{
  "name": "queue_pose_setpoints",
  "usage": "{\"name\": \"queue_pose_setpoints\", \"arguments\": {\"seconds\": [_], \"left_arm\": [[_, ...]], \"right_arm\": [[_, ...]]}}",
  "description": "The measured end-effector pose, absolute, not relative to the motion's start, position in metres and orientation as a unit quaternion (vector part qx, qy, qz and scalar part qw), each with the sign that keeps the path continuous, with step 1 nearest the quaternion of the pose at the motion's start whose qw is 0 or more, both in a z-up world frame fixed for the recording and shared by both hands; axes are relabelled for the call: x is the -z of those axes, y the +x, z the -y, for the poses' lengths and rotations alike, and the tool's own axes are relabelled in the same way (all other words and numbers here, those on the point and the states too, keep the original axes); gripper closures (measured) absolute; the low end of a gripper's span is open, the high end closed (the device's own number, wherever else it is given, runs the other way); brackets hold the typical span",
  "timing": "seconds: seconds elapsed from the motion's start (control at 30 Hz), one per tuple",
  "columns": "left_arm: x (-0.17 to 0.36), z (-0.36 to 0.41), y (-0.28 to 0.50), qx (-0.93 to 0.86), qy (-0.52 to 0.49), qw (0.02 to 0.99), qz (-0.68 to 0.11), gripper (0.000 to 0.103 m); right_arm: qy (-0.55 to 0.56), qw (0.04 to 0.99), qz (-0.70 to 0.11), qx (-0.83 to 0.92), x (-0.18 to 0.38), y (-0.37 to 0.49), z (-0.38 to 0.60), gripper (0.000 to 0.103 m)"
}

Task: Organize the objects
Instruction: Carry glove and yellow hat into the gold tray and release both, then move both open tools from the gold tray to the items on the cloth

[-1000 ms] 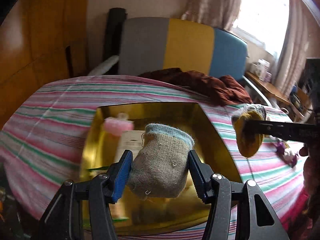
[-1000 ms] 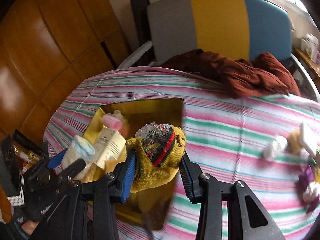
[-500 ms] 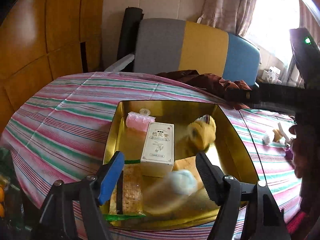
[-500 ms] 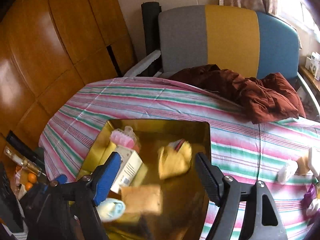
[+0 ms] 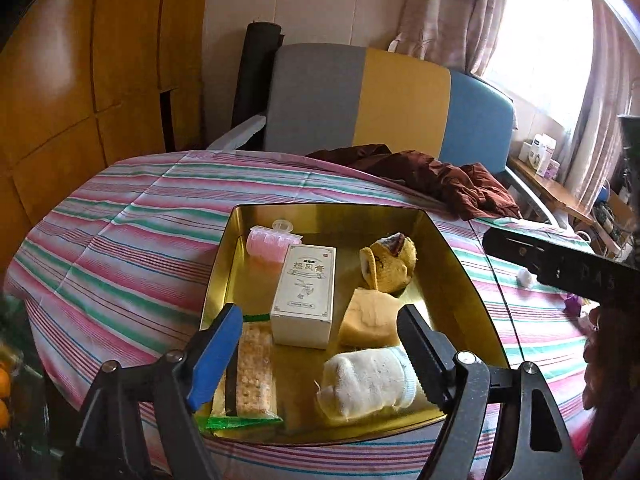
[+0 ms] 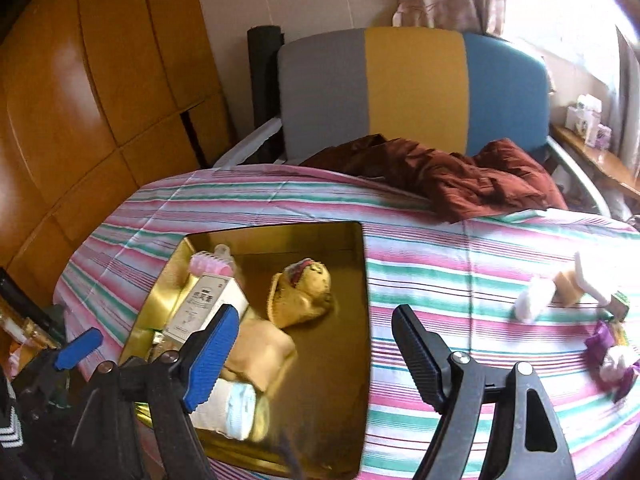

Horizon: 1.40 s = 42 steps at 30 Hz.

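Observation:
A gold tray (image 5: 452, 256) (image 6: 356, 360) sits on the striped tablecloth. In it lie a white rolled sock (image 5: 368, 380) (image 6: 228, 404), a yellow sock (image 5: 390, 266) (image 6: 304, 292), a white box (image 5: 306, 292) (image 6: 204, 304), a pink roller (image 5: 268, 238), a cracker pack (image 5: 256, 372) and a tan bundle (image 5: 370, 316). My left gripper (image 5: 320, 356) is open and empty above the tray's near edge. My right gripper (image 6: 314, 354) is open and empty above the tray's right side.
A brown garment (image 5: 440, 180) (image 6: 460, 176) lies at the table's far edge before a grey, yellow and blue chair (image 6: 412, 84). Small white and purple items (image 6: 536, 304) lie on the cloth to the right. Wooden panels stand at the left.
Both grippers opened and let go of their socks. The white sock and the yellow sock dropped into the tray. Both grippers pulled back and up.

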<state>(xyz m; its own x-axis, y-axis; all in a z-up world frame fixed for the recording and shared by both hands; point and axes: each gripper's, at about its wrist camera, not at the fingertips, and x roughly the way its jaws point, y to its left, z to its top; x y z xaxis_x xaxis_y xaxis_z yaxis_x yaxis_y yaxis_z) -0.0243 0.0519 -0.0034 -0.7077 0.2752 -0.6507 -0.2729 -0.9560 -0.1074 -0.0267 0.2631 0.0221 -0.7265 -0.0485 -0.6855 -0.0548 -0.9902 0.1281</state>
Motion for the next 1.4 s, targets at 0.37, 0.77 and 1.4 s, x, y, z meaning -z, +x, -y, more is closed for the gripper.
{"name": "queue_pose_setpoints", "arguments": {"seconds": [0.37, 0.77, 1.4], "left_arm": [[0.000, -0.059, -0.011, -0.925, -0.349, 0.151, -0.009, 0.020], [0.002, -0.054, -0.010, -0.926, -0.354, 0.129, 0.002, 0.020], [0.001, -0.071, -0.003, -0.923, -0.356, 0.143, -0.019, 0.020]], "right_arm": [[-0.357, 0.030, -0.044, -0.933, -0.017, -0.008, -0.262, 0.023], [-0.342, 0.041, -0.009, -0.939, -0.017, 0.002, -0.251, 0.023], [-0.338, 0.054, -0.001, -0.940, -0.013, 0.012, -0.264, 0.023]]}}
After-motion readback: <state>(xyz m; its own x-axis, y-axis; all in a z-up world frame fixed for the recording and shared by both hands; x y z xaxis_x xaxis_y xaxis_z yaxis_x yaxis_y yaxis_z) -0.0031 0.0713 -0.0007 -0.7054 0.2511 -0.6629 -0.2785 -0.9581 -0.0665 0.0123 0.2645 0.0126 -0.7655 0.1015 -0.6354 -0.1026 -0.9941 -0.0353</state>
